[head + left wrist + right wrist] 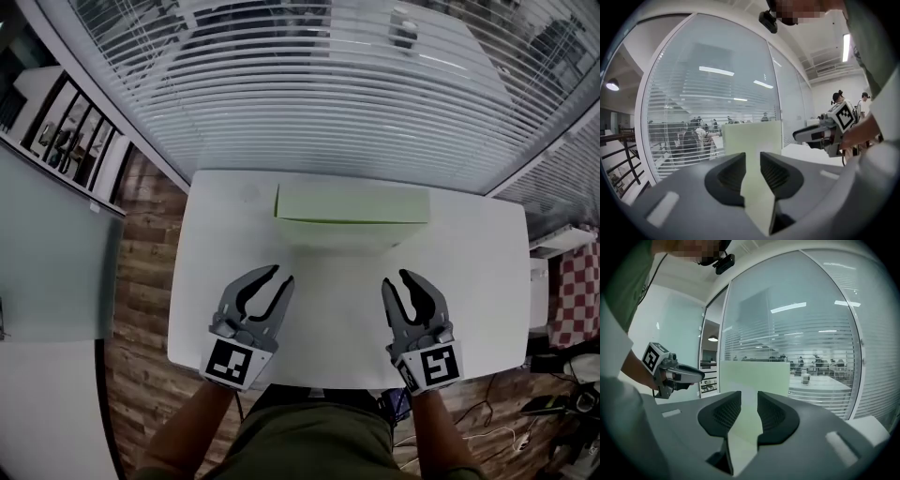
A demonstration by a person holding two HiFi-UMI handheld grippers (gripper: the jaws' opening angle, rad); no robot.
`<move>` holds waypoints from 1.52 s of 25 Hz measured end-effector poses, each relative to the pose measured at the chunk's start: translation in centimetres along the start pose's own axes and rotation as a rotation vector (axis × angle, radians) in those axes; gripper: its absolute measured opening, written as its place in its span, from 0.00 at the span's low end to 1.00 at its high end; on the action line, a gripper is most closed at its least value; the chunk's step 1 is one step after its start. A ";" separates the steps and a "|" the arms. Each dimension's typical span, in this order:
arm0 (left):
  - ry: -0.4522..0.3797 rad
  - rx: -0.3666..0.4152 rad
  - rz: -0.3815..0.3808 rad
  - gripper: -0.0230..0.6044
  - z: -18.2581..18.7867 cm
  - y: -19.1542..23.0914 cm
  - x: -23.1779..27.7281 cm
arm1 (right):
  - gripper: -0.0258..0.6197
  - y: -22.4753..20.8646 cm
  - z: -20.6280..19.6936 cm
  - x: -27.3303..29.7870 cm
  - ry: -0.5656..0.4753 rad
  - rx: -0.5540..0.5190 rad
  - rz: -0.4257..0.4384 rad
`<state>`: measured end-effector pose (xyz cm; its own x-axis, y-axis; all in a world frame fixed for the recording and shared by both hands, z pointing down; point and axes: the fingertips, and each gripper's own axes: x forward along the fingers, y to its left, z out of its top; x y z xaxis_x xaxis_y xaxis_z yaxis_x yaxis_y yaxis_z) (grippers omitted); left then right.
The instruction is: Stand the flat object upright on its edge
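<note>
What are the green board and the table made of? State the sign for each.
Green board: probably plastic or foam sheet, matte. It has an even pale colour, no glare, and stays flat while upright.
Table: likely white laminate, smooth. The top is uniform and seamless, with no grain.

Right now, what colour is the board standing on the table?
The board is pale green, clearest in the head view.

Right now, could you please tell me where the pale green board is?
In the head view the pale green board stands on its edge at the far middle of the white table, just before the window blinds.
</note>
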<state>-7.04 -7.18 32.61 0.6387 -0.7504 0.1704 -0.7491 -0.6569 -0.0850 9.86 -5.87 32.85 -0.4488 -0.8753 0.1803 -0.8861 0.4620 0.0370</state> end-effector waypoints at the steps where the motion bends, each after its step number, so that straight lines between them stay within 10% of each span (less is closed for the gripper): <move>1: -0.004 -0.001 -0.005 0.17 0.2 -0.1 -0.2 | 0.20 0.2 0.2 -0.1 -0.003 -0.002 0.001; 38: -0.047 0.048 -0.140 0.04 3.1 -3.2 -3.9 | 0.06 7.6 0.9 -2.0 0.084 0.016 0.097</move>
<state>-6.62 -2.35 29.17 0.7448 -0.6528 0.1381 -0.6434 -0.7575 -0.1108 3.92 -0.72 31.90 -0.5220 -0.8111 0.2638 -0.8409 0.5412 -0.0002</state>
